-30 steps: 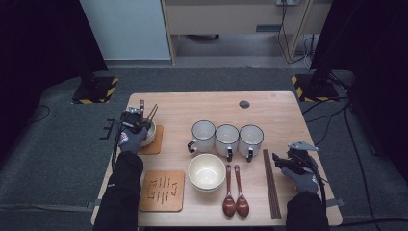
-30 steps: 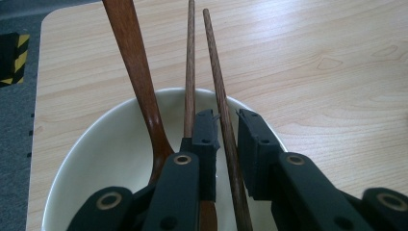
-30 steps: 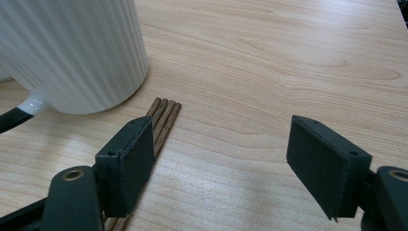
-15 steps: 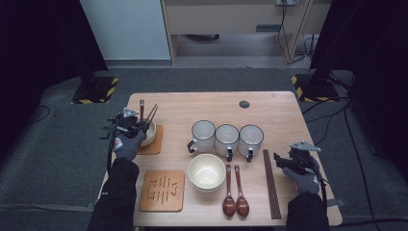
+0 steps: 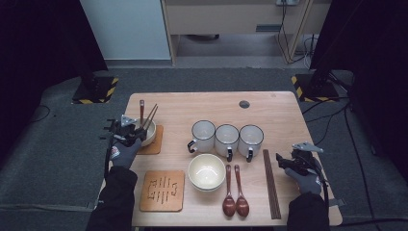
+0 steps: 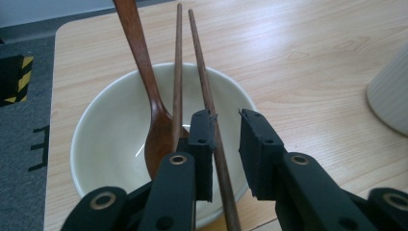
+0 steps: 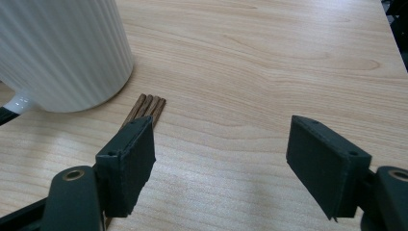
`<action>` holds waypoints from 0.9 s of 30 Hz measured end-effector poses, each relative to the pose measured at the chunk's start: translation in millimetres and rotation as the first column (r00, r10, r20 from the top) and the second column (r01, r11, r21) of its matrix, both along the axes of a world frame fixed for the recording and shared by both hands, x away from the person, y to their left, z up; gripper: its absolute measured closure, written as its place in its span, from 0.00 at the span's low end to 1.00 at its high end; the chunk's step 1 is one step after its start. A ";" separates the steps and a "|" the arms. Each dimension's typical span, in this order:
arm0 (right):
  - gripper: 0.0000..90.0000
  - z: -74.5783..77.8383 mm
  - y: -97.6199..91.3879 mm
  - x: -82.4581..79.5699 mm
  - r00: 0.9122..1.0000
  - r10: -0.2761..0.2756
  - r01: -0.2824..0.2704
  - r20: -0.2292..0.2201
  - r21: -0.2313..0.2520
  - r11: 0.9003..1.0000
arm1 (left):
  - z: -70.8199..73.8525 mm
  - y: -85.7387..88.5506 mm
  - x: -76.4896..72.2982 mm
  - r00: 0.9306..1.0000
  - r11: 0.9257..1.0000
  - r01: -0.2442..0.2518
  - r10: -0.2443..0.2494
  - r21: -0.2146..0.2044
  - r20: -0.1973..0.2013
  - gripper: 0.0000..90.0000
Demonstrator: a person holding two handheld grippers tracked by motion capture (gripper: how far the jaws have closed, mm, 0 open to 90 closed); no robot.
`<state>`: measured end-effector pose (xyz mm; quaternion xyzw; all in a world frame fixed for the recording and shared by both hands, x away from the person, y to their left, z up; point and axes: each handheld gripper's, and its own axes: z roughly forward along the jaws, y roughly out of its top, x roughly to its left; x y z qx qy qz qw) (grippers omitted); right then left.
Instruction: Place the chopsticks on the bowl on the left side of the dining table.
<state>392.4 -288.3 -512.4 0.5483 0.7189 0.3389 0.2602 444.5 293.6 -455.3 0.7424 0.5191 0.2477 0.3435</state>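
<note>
The left hand-held gripper (image 5: 136,132) has drawn back toward the worktop's (image 5: 269,103) left edge. Its narrow jaws, just eased apart, stand loose around one chopstick (image 6: 211,120), which leans in the bowl (image 6: 110,139), its long axis running away along the jaws.

3 white mugs (image 5: 227,139) sitting in a row mid-table, handles toward near edge. Cream bowl (image 5: 207,172) resting just in front of them, 2 dark wooden spoons (image 5: 235,192) lying beside it, bowls nearest the edge. Bundle of spare chopsticks (image 5: 270,184) lying farther right. Slotted wooden trivet (image 5: 162,190) sitting front-left. Small dark disc (image 5: 244,104) lying near far edge.
</note>
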 end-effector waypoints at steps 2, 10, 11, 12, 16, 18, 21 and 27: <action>0.28 -0.1 0.2 0.0 1.000 0.002 -0.002 -0.001 -0.003 1.000 | -1.4 1.2 0.1 1.000 1.000 -0.003 0.003 0.001 -0.003 0.82; 0.28 -0.2 1.2 -0.2 1.000 0.003 -0.003 0.000 0.001 1.000 | -5.4 1.8 2.1 1.000 1.000 -0.002 0.003 0.014 -0.016 0.84; 0.28 -0.3 1.3 -0.1 1.000 0.004 -0.004 0.000 0.000 1.000 | -6.6 1.7 2.4 1.000 1.000 -0.004 0.004 0.018 -0.017 0.84; 0.28 -0.1 1.3 -0.1 1.000 0.005 -0.005 -0.002 0.000 1.000 | -7.5 1.7 2.8 1.000 1.000 -0.004 0.005 0.025 -0.020 0.86; 0.28 -0.1 1.3 -0.2 1.000 0.005 -0.005 -0.002 -0.001 1.000 | -10.4 1.5 4.2 1.000 0.999 -0.009 0.010 0.048 -0.023 0.90; 0.28 -0.1 1.5 -0.2 1.000 0.004 -0.004 -0.003 0.001 1.000 | -10.4 1.4 4.2 1.000 0.999 -0.011 0.012 0.051 -0.022 0.91; 0.28 -0.2 1.5 0.0 1.000 0.007 -0.007 -0.004 -0.001 1.000 | -10.3 0.8 4.5 1.000 0.998 -0.014 0.015 0.059 -0.018 0.93; 0.29 -0.2 1.7 0.0 1.000 0.006 -0.006 -0.006 0.001 1.000 | -11.0 1.3 6.3 1.000 0.998 -0.029 0.030 0.060 -0.009 0.93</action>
